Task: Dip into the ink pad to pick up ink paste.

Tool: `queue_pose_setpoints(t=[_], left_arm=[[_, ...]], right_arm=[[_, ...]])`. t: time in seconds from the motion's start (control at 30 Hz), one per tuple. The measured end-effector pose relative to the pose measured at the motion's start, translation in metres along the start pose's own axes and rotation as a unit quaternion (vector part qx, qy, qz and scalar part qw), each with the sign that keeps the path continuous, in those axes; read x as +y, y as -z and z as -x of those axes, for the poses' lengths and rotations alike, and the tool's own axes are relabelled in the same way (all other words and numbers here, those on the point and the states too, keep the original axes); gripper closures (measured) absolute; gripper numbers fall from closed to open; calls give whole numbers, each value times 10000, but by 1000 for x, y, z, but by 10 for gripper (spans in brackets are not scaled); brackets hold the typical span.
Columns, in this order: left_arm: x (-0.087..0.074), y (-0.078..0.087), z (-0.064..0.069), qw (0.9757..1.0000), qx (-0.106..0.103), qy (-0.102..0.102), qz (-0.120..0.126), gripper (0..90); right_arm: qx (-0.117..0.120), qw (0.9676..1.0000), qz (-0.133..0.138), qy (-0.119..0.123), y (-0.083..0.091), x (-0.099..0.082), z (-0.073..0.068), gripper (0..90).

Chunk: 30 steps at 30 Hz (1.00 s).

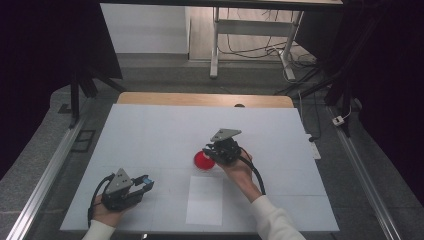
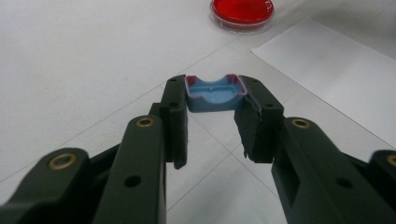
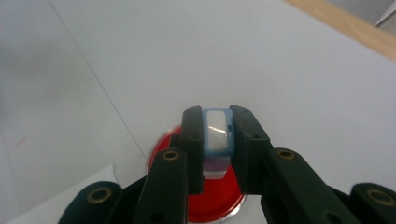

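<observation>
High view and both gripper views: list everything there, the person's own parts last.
red dish: one, round, clear-rimmed, on the table beside the right claw.
blue cap: one, light blue with a purple rim, clamped in the left claw.
blue-and-white piece: one, clamped in the right claw above the dish.
white sheet: one, flat at the table's near edge.
table: one, white top, wooden far edge.
metal frame: one, white, on the floor beyond.
left claw: black, shut on the cap.
right claw: black, shut on the piece.
</observation>
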State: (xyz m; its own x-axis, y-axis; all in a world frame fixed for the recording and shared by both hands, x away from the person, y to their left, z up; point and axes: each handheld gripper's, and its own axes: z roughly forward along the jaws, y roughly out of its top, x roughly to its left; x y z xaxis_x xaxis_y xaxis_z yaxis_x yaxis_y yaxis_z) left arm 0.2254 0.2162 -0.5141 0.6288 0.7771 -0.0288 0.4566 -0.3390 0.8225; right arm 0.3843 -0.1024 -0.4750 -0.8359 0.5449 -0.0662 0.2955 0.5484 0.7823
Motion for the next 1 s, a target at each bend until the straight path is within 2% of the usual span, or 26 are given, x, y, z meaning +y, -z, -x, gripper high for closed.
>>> queue_pose_setpoints(t=[0.1, 0.3, 0.63, 1.0], left_arm=[[0, 0, 0, 10000, 1, -2, 3, 649], [0, 0, 0, 10000, 4, 0, -2, 649], [0, -1, 0, 10000, -3, 1, -4, 649], [0, -1, 1, 10000, -6, 10, -21, 649]], right_arm=[[9, 9998, 178, 0, 8, 5, -2, 757], [72, 9996, 281, 60, 13, 10, -5, 757], [104, 9997, 192, 146, 8, 10, -9, 757], [82, 9995, -172, 242, -7, 3, -9, 757]])
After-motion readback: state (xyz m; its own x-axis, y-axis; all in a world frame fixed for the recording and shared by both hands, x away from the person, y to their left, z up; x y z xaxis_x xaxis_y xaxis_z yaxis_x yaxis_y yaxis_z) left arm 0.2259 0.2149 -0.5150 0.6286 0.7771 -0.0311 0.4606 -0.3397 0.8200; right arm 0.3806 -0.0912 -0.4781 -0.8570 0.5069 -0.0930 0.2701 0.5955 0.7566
